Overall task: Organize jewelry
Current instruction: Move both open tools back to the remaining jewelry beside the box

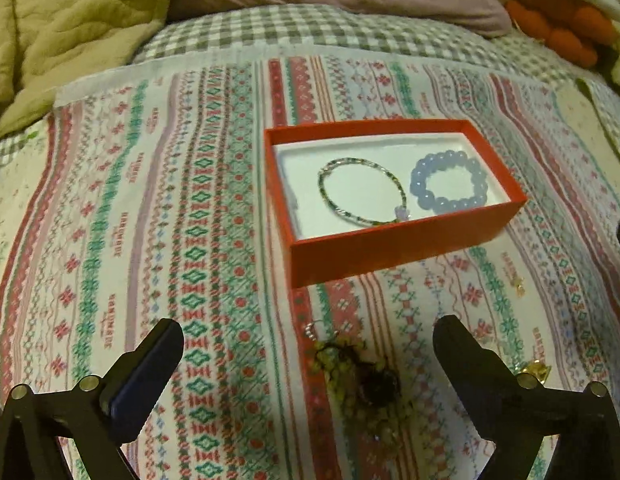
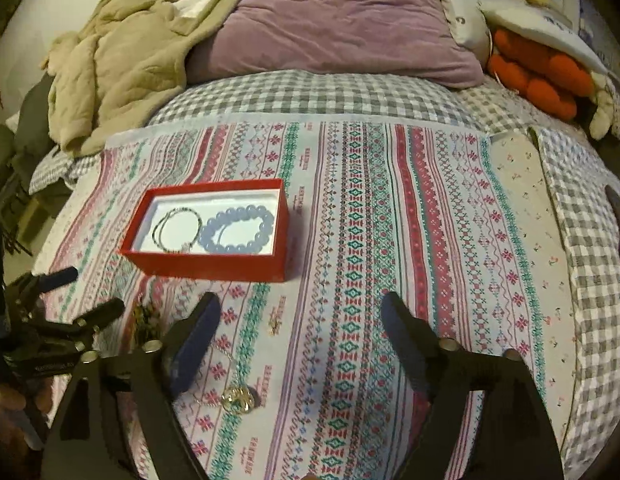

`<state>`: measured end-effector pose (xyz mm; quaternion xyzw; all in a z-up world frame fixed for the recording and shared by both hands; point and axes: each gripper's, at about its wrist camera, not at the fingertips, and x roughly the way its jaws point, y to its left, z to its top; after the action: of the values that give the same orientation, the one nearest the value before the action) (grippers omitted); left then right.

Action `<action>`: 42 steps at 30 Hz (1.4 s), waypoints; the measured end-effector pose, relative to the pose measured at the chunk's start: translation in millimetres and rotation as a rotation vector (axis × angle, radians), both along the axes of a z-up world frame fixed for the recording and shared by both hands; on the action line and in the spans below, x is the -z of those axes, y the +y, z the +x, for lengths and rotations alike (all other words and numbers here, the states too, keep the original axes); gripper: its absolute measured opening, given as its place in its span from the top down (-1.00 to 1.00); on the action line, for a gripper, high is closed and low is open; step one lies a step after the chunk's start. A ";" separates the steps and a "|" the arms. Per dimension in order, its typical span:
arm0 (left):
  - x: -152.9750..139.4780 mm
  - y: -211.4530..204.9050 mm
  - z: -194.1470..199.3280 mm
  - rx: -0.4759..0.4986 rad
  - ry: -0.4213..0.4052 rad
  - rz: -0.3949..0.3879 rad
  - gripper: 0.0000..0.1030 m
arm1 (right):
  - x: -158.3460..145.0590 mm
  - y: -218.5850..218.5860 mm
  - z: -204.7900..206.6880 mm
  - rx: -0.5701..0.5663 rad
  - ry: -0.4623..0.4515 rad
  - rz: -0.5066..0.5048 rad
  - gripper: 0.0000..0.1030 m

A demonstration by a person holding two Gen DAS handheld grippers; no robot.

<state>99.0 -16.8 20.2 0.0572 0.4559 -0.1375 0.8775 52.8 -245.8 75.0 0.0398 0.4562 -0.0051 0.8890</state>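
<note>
though unheld, necklace (image 2: 238,397) between spread jaws

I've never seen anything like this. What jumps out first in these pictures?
A bright red box sits on the patterned cloth, holding a pale blue bead bracelet beside a thin bangle. Nearer the camera, a gold pendant lies between the open right gripper fingers.

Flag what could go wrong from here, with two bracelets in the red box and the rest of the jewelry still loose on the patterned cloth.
1. The dark beaded tangle below the open left gripper looks knotted; a pinch may lift only part or drag the cloth.
2. The gold pendant has a thin chain, easy for the open right gripper to miss.
3. The red box is light-looking; a nudge could shift it.
</note>
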 end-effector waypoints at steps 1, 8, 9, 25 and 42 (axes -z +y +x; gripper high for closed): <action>-0.9 0.8 -2.7 -0.002 -0.008 -0.001 -0.99 | 1.8 1.1 -4.1 -0.001 -0.002 -0.003 -0.79; 6.8 18.0 -17.8 0.031 -0.005 -0.007 -0.99 | 21.8 11.0 -27.5 -0.025 -0.019 -0.072 -0.91; 8.3 19.6 -19.9 0.039 -0.002 -0.011 -0.99 | 25.5 16.0 -31.7 -0.048 -0.026 -0.102 -0.93; 68.2 21.1 -50.8 0.219 0.034 0.069 -0.99 | 101.5 45.5 -53.7 -0.242 0.139 -0.108 -0.93; 57.2 6.6 -40.0 0.298 0.039 0.070 -0.61 | 100.6 52.1 -47.1 -0.340 0.112 -0.075 -0.60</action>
<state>59.1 -10.1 -37.1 0.1522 0.4638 -0.2514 0.8358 5.8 -193.6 -25.6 -0.0715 0.5046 0.1258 0.8512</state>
